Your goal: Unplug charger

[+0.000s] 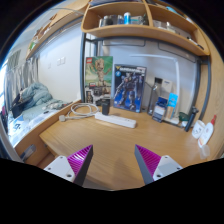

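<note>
Holding our gripper wide open over the desk, we grasp nothing. Beyond the fingers lies a white power strip, posters behind it.

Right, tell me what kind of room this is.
Likely a bedroom or dorm study corner: a wooden desk with a white power strip, a wall shelf above, and posters behind. The gripper has its fingers open, holding nothing.
</note>
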Available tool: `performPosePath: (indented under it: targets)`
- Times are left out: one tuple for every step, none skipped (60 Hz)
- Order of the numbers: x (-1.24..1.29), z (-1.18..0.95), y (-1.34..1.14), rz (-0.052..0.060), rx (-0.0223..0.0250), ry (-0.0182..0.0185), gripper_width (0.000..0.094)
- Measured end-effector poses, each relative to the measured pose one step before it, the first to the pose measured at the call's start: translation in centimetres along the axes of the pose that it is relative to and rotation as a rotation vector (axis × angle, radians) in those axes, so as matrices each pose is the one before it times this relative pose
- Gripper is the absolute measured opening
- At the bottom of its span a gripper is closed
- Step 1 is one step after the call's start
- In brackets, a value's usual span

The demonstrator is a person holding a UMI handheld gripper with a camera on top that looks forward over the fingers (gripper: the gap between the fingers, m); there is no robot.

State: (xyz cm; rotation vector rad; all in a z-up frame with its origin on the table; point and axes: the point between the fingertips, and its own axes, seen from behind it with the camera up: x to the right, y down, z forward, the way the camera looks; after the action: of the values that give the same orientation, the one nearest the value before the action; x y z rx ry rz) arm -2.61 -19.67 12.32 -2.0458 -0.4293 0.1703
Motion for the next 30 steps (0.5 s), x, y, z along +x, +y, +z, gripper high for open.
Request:
performPosePath:
  targets:
    - [-0.464, 0.682, -0.115, 0.0049, -0.00563, -0.00170, 0.0848]
    - [-0.432, 0.569, -0.195, 0.0064, -0.00536, -0.00169, 0.0847]
    - [-0.355, 0.616, -0.178, 0.0062, -0.00552, -0.00130, 0.0847]
    - [-0.307, 0.608, -0.250, 0.0051, -0.00509, -0.00018, 0.0850]
    - [-0.336, 0.790, -0.217, 0.0046, -0.00434, 0.00225, 0.0857]
    - [-0.439, 0.780, -0.212, 0.0046, -0.00397, 0.00290, 0.0855]
    - [-0.332, 0.694, -0.302, 0.0041, -0.00412, 0.00239, 0.0856]
    - [-0.339, 0.811, -0.217, 0.0045, -0.00335, 0.00456, 0.0853]
    - [-0.247, 0.824, -0.382, 0.0044, -0.00310, 0.00593, 0.0853]
    - [-0.291, 0.767, -0.371, 0.0058, -0.00171, 0.00594, 0.0853]
    - [-0.214, 0.775, -0.408, 0.0066, -0.00097, 0.00592, 0.0853]
    - [-0.286, 0.864, -0.402, 0.0071, 0.00323, 0.00510, 0.0852]
    - [-0.263, 0.732, -0.457, 0.0068, 0.00206, 0.00662, 0.0853]
    - [-0.203, 0.640, -0.568, 0.0055, -0.00020, 0.00858, 0.0855]
    - [-0.180, 0.803, -0.447, 0.0046, 0.00522, 0.00755, 0.0852]
    - [-0.113, 0.721, -0.477, 0.0037, 0.00210, 0.00940, 0.0853]
    - [-0.117, 0.744, -0.459, 0.0035, 0.00233, 0.01041, 0.0854]
    - [-0.003, 0.759, -0.415, 0.0034, 0.00231, 0.01197, 0.0853]
    - [-0.003, 0.748, -0.387, 0.0034, 0.00210, 0.01266, 0.0854]
    - [0.066, 0.787, -0.451, 0.0030, 0.00169, 0.01393, 0.0854]
    - [0.124, 0.768, -0.417, 0.0037, 0.00256, 0.01362, 0.0855]
    - [0.131, 0.739, -0.422, 0.0056, 0.00075, 0.01443, 0.0854]
    - [-0.029, 0.787, -0.354, 0.0071, 0.00592, 0.01114, 0.0855]
    - [0.024, 0.661, -0.357, 0.0081, 0.00336, 0.01182, 0.0852]
    - [0.053, 0.694, -0.419, 0.0080, 0.00378, 0.01140, 0.0852]
    - [-0.023, 0.737, -0.435, 0.0083, 0.00505, 0.01023, 0.0849]
    - [0.017, 0.595, -0.336, 0.0091, 0.00584, 0.00965, 0.0847]
    - [0.016, 0.657, -0.395, 0.0080, 0.00527, 0.00948, 0.0842]
    - [-0.070, 0.536, -0.311, 0.0062, 0.00311, 0.00832, 0.0841]
    - [-0.011, 0.551, -0.255, 0.0052, 0.00133, 0.00966, 0.0831]
